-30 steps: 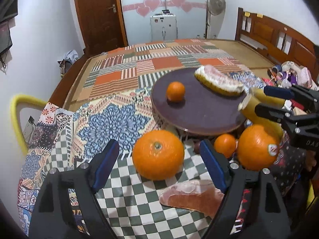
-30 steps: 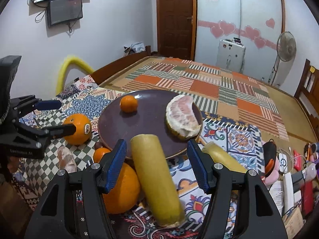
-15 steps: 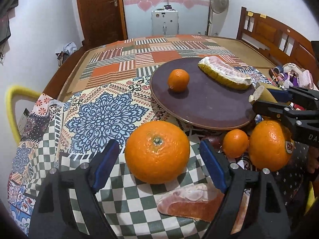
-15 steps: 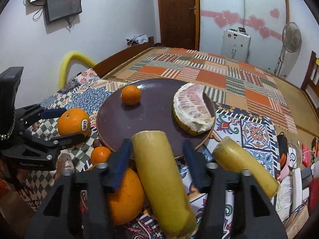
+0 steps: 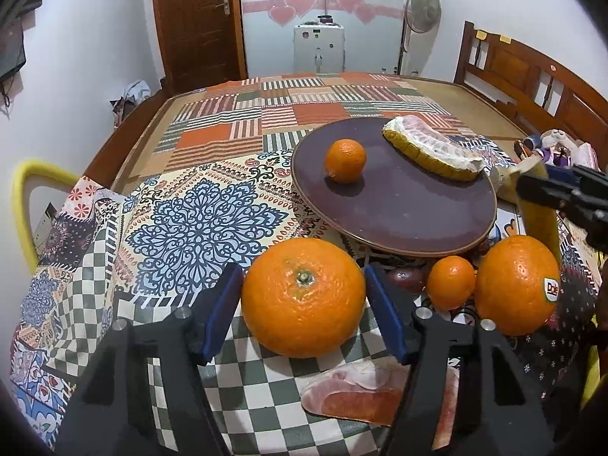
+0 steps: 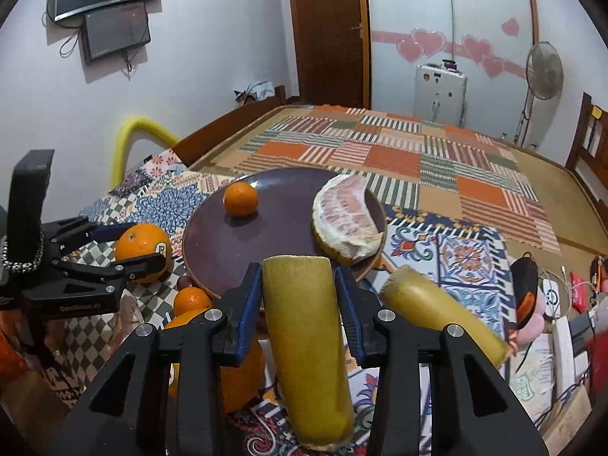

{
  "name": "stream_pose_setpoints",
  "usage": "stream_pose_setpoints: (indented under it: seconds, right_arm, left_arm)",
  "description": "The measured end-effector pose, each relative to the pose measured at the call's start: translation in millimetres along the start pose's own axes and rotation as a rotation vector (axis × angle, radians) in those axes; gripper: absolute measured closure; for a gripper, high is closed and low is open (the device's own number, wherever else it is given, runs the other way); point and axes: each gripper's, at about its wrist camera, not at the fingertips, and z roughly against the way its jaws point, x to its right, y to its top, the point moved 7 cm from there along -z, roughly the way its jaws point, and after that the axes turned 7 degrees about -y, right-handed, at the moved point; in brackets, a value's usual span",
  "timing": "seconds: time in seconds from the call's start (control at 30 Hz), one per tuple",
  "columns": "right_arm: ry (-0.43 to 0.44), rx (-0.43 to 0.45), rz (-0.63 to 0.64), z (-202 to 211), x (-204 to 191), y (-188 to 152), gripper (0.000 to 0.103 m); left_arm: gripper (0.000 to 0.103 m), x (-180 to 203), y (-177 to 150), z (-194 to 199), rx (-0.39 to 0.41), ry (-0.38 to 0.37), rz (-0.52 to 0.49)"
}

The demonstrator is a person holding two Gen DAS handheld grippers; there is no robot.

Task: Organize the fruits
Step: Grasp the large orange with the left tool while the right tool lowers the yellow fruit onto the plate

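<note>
My left gripper [image 5: 304,304] is shut on a large orange [image 5: 303,296] on the checkered cloth, just in front of the dark round plate [image 5: 399,220]. The plate holds a small mandarin [image 5: 345,160] and a peeled pomelo wedge [image 5: 429,152]. My right gripper [image 6: 300,296] is shut on a yellow rind piece [image 6: 307,342] at the plate's near rim [image 6: 212,228]. A second yellow piece [image 6: 437,311] lies to its right. A small mandarin [image 5: 450,283] and a stickered orange [image 5: 516,285] sit right of the left gripper.
A pink pomelo slice [image 5: 361,399] lies on the cloth under my left gripper. Small clutter [image 6: 551,304] crowds the table's right edge. A yellow chair back [image 5: 30,190] stands at the left. The patchwork cloth [image 5: 285,114] stretches beyond the plate.
Both grippers have closed: the left one's fingers came in against the large orange, the right one's against the yellow rind piece. Both views moved slightly closer to the plate.
</note>
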Motion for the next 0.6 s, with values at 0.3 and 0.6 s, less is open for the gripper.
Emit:
stream_pose_setpoints:
  seconds: [0.3,0.6]
  right_arm:
    - [-0.023,0.06,-0.006,20.8,6.3,10.7,0.068]
    - [-0.012,0.106,-0.004,32.9,7.4,23.7,0.068]
  left_arm:
    - [0.038,4.2,3.9,11.1,0.005,-0.005,0.003]
    - [0.038,14.3,25.8,37.2,0.085,-0.005,-0.013]
